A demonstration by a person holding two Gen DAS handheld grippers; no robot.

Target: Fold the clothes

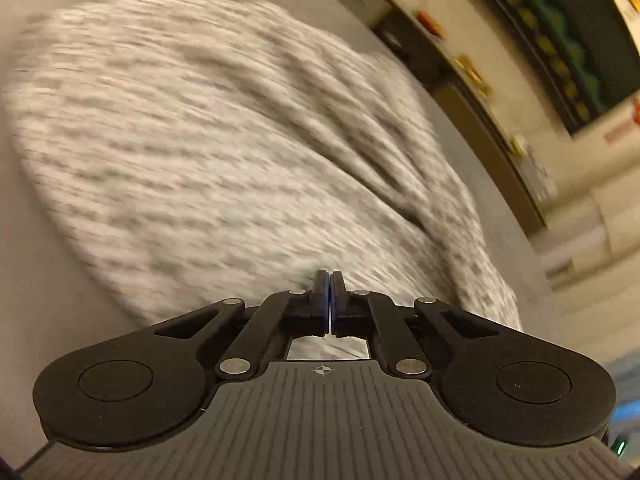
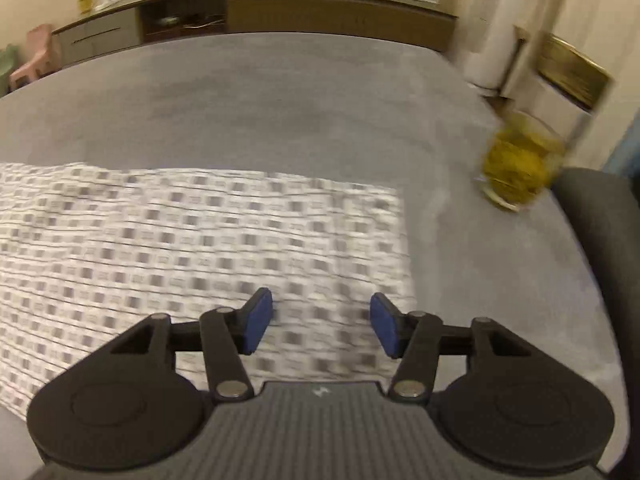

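Your left gripper (image 1: pixel 329 276) is squeezed tight, and it looks like it pinches an edge of the checked cloth (image 1: pixel 208 152), though the blur hides the bite. The cloth lies flat on the gray bed (image 2: pixel 280 100). Your right gripper (image 2: pixel 321 322) hangs wide over the cloth's near corner, holding nothing. Lower it onto the edge, pinch firmly, then lift both sides evenly.
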